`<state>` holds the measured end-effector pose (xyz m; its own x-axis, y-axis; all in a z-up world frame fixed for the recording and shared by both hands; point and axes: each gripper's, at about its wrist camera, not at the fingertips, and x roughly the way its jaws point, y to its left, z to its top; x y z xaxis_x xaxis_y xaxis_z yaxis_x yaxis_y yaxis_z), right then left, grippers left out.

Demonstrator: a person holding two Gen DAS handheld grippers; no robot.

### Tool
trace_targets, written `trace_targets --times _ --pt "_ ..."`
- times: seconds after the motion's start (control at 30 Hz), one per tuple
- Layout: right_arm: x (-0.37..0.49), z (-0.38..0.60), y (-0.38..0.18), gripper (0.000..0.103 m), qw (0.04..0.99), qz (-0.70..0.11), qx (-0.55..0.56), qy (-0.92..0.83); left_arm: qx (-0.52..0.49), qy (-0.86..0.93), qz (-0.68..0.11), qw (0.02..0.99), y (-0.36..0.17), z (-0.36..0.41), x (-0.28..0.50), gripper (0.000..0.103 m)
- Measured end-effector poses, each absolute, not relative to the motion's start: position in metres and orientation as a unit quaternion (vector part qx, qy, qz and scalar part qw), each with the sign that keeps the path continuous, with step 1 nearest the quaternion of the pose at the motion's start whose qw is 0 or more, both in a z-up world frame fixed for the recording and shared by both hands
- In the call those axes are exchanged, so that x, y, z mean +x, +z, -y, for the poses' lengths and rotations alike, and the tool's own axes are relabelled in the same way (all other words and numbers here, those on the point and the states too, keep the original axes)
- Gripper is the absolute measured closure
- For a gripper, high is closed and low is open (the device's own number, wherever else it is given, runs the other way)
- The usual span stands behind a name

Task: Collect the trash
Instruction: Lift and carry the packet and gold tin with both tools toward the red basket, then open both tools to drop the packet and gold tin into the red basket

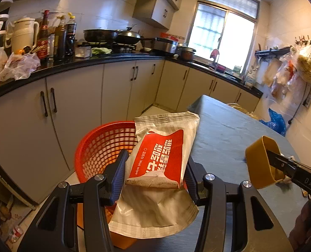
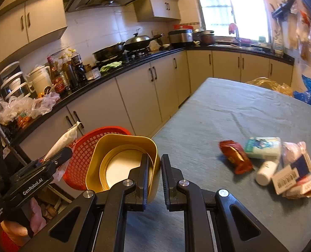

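- left gripper (image 1: 155,172) is clamped on a wet wipe pack (image 1: 161,157), hanging right over the red basket (image 1: 96,145) beside the table (image 1: 224,130), so that one looks about ready to drop in
- right gripper (image 2: 154,174) is nearly closed, pinching the wall of a yellow tub (image 2: 121,163) held above the table edge next to the basket
- still plenty left I'd say: red wrapper (image 2: 235,157), white carton (image 2: 262,148), small white bottle (image 2: 265,173) and boxes (image 2: 292,178) sit bunched on the table
- can't see if anything's in the basket yet
- readable stuff: "Wet wipe" plus Chinese text on the pack, "GenRobot.AI" on the left gripper, a barcode on one box
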<state>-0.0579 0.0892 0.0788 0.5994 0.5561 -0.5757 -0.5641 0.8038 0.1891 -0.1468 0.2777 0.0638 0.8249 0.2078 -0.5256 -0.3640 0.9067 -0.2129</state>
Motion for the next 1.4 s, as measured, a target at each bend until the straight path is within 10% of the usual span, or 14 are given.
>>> trace_targets --times 1.2,1.4 --pt "-0.004 -0.216 0.049 0.088 0.858 -0.378 -0.059 0.343 -0.185 0.177 -0.292 0.921 0.035 -0.322 -0.121 0.054" --pt "-0.001 -0.216 0.05 0.077 0.856 -0.384 -0.047 0.344 -0.179 0.172 -0.288 0.925 0.034 -0.321 -0.124 0.042"
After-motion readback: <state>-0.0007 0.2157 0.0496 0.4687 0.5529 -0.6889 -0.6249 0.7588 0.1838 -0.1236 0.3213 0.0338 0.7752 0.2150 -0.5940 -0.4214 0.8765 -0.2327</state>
